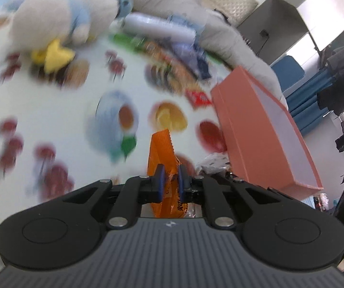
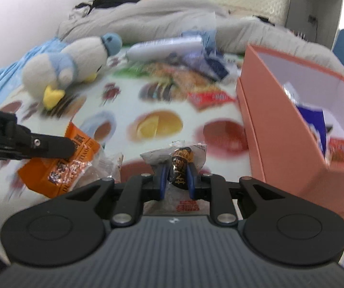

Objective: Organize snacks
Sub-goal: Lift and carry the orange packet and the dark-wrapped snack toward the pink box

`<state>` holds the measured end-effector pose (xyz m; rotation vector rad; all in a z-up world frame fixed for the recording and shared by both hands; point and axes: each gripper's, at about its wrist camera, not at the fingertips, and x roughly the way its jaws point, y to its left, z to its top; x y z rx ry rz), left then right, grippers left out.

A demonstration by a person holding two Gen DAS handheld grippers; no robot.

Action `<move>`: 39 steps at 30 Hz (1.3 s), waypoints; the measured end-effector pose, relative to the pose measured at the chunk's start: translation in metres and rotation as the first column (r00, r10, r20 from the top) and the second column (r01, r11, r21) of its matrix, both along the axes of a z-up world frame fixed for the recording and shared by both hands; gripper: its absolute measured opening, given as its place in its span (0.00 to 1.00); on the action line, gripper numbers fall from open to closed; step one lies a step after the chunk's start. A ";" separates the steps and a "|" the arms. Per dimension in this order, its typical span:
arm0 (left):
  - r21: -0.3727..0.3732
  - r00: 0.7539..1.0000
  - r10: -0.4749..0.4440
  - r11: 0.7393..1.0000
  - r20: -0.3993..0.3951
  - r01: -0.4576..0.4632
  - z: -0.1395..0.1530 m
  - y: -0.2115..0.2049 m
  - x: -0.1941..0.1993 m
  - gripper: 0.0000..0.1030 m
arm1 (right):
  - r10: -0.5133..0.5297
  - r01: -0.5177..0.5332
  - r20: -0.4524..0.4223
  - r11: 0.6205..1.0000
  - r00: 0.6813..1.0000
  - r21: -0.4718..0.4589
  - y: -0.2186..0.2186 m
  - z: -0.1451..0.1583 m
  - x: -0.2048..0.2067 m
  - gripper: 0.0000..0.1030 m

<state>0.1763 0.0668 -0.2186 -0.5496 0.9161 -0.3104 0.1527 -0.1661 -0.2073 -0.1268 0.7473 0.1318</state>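
Observation:
My left gripper [image 1: 170, 174] is shut on an orange snack packet [image 1: 161, 148], held above the bed; it also shows in the right wrist view [image 2: 59, 165], pinched by the left gripper's fingers [image 2: 54, 147]. My right gripper [image 2: 176, 171] is shut on a clear-and-black snack packet [image 2: 180, 158]. A pink open box [image 2: 280, 129] stands to the right and holds blue and red packets [image 2: 340, 151]; it also shows in the left wrist view [image 1: 251, 120].
The bed has a food-print cover [image 2: 157, 122]. A penguin plush [image 2: 68, 64] lies at the back left. Several loose snack packets [image 2: 208, 98] and a white tube [image 2: 162, 45] lie at the back. A grey duvet [image 2: 148, 16] is bunched behind them.

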 end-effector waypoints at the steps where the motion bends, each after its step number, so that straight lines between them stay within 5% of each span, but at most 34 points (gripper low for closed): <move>1: -0.004 1.000 0.004 1.000 -0.013 -0.005 -0.005 0.002 -0.005 0.13 | 0.002 -0.002 -0.007 1.000 1.000 -0.005 -0.002 -0.001 -0.006 0.21; 4: -0.007 1.000 0.014 1.000 -0.025 -0.014 -0.012 0.010 -0.015 0.15 | 0.012 -0.011 -0.045 1.000 0.999 0.012 -0.005 -0.005 -0.016 0.21; 6: 0.011 0.999 0.031 0.999 -0.038 -0.030 -0.015 0.013 -0.016 0.25 | 0.032 -0.033 -0.044 0.999 0.998 -0.001 -0.005 -0.007 -0.017 0.22; 11: 0.092 0.996 0.079 0.993 -0.048 -0.074 -0.011 0.004 -0.015 0.86 | 0.052 -0.052 -0.048 0.999 0.998 0.000 -0.010 -0.011 -0.017 0.25; 15: 0.134 0.997 0.066 0.989 -0.044 -0.060 -0.009 -0.009 -0.012 0.86 | 0.073 -0.073 -0.037 0.997 0.997 0.013 -0.017 -0.012 -0.020 0.56; 22: 0.153 0.996 0.050 0.987 -0.068 -0.039 -0.011 -0.021 -0.006 0.90 | 0.083 -0.081 -0.047 0.996 0.995 0.043 -0.032 -0.017 -0.015 0.74; 31: 0.196 0.996 -0.076 0.977 -0.047 0.083 -0.025 -0.047 -0.005 0.87 | 0.141 -0.135 -0.110 0.989 0.984 0.061 -0.037 -0.030 0.000 0.72; 36: 0.250 0.994 -0.108 0.962 -0.025 0.111 -0.030 -0.059 -0.006 0.70 | 0.164 -0.156 -0.109 0.985 0.980 0.075 -0.035 -0.033 0.000 0.59; 39: 0.215 0.993 -0.118 0.969 -0.027 0.121 -0.030 -0.060 -0.007 0.56 | 0.161 -0.152 -0.114 0.985 0.980 0.084 -0.035 -0.031 0.000 0.54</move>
